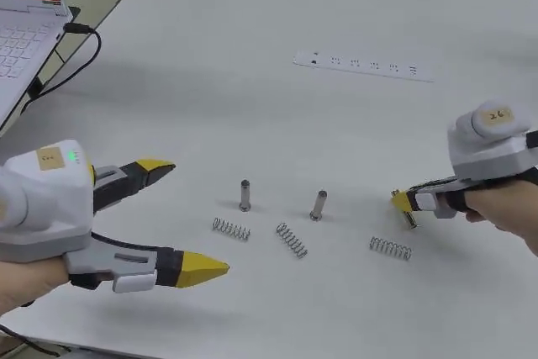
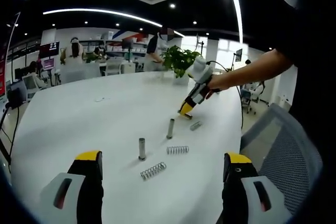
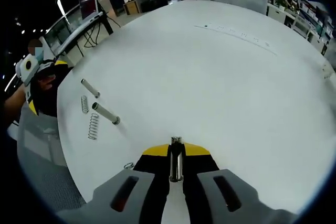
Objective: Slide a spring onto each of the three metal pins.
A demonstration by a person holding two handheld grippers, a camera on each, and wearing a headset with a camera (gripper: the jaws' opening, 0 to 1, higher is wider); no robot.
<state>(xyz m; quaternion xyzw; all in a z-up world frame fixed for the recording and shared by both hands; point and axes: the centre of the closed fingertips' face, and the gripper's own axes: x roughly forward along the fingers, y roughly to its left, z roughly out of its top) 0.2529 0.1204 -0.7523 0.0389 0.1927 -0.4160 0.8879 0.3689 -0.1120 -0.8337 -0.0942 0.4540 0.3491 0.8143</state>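
The pins are small metal rods, so I judge them stiff, smooth and a little slippery, and easy to knock over where they stand. The springs look very light and soft along their length; they will probably roll, and bend if they are pinched hard. It seems best to take a spring gently across the coils near one end, so that the other end is free to go over a pin. The right gripper has its jaws closed narrow on one pin, which lies along the jaws with its end just past the yellow tips. In the head view this pin points down at the table; whether it touches the table I cannot tell. The near spring lies flat just beside these jaws. The second pin and the third pin stand upright near the middle, with the left spring and the middle spring flat just in front of them. The left gripper hovers at the left with its jaws wide and nothing between them. The left spring is the nearest thing ahead of it, but apart from both jaws.
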